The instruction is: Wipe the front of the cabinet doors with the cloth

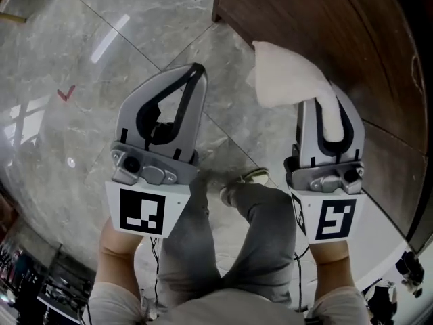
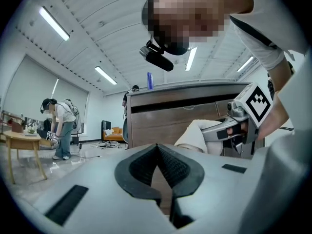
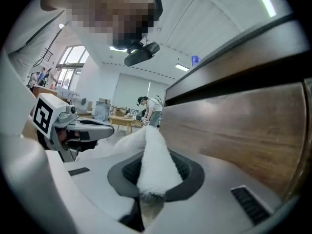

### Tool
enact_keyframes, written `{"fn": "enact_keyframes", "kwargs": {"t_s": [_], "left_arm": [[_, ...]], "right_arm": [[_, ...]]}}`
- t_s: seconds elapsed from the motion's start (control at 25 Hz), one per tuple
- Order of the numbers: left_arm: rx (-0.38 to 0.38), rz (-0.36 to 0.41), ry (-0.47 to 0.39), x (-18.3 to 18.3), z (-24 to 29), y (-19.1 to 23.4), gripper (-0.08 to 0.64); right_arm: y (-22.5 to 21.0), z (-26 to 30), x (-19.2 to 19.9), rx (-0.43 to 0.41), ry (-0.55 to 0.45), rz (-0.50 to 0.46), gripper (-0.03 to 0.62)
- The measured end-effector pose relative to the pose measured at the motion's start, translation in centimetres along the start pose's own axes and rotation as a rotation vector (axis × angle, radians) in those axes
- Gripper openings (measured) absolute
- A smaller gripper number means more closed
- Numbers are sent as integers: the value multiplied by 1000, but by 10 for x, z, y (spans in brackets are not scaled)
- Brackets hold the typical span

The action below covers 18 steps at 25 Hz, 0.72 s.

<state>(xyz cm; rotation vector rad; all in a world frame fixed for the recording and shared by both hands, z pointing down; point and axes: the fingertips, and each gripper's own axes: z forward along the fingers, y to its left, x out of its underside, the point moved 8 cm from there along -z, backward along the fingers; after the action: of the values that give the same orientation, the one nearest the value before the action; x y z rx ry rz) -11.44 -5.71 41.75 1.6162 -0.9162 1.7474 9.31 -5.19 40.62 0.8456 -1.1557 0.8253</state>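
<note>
pinching a white cloth (image 1: 284,73) in closed jaws, the right gripper (image 1: 329,103) holds it just short of the brown cabinet door (image 1: 325,19). the head view does not show whether the free end touches the wood. in the right gripper view the cloth (image 3: 153,160) stands up as a narrow fold from between the jaws, with the door face (image 3: 239,130) close along the right. the left gripper (image 1: 195,70) is closed on nothing and hangs over the grey marble floor (image 1: 74,53), apart from the cabinet.

the main risk, as i judge it, is the grip. only a thin fold is caught, so drag along the wood could pull the cloth out. the loose wad could also fold back and let the hard jaw tips scrape the door. pressing at a slant would wipe with just a corner.

the cabinet's end corner (image 1: 216,9) lies ahead to the left, where a stroke could run off the edge. open floor lies to the left. the person's leg (image 1: 260,215) and shoe (image 1: 252,177) stand below the grippers, so room behind is tighter.
</note>
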Motion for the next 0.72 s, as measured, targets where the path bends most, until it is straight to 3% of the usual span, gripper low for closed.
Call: {"fn": "enact_keyframes", "kwargs": {"t_s": [0.44,0.72], "left_arm": [[-23,-29,31,-183,-26,-2,17],[-57,-48,61,-280,-40,7,17]], "right_arm": [[-14,-65,-160,4,50,39,71],[-19,-99,-252,10,46,80,71]]}}
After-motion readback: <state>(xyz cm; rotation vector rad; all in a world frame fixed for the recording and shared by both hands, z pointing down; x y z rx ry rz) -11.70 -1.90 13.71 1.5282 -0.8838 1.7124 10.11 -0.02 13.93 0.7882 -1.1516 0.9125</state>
